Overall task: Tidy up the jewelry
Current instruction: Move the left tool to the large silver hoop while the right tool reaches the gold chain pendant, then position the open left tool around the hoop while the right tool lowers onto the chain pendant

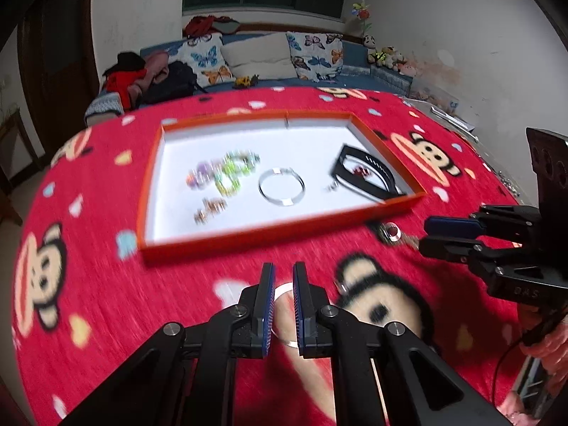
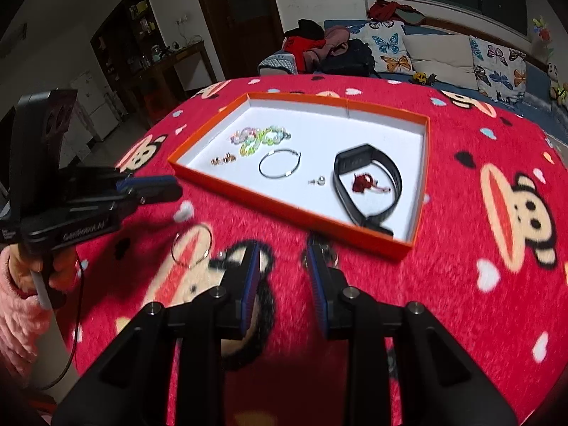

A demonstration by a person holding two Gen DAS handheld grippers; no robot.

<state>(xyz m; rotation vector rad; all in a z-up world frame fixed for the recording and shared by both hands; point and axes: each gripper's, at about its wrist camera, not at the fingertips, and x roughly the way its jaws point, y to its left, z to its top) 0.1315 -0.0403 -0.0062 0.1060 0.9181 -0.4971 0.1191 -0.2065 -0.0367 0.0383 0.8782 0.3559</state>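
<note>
An orange tray (image 1: 248,238) (image 2: 284,209) with a white floor holds bead bracelets (image 1: 227,174) (image 2: 259,138), a silver bangle (image 1: 282,205) (image 2: 278,177), a black wristband (image 1: 340,167) (image 2: 355,154), a red charm and small earrings. A second silver bangle (image 2: 172,246) (image 1: 289,344) lies on the cloth under my left gripper (image 1: 283,266) (image 2: 177,186), which is shut and shows nothing pinched. My right gripper (image 2: 283,246) (image 1: 426,234) stands open and empty just outside the tray's front wall. A small red-stone piece (image 1: 390,232) (image 2: 321,248) lies on the cloth by its tip.
A red cartoon-monkey cloth (image 2: 497,284) covers the round table. A tiny silver bit (image 1: 342,287) lies on it near the loose bangle. A hand in a pink sleeve (image 2: 21,305) holds the left gripper. A sofa with cushions (image 1: 269,53) stands behind the table.
</note>
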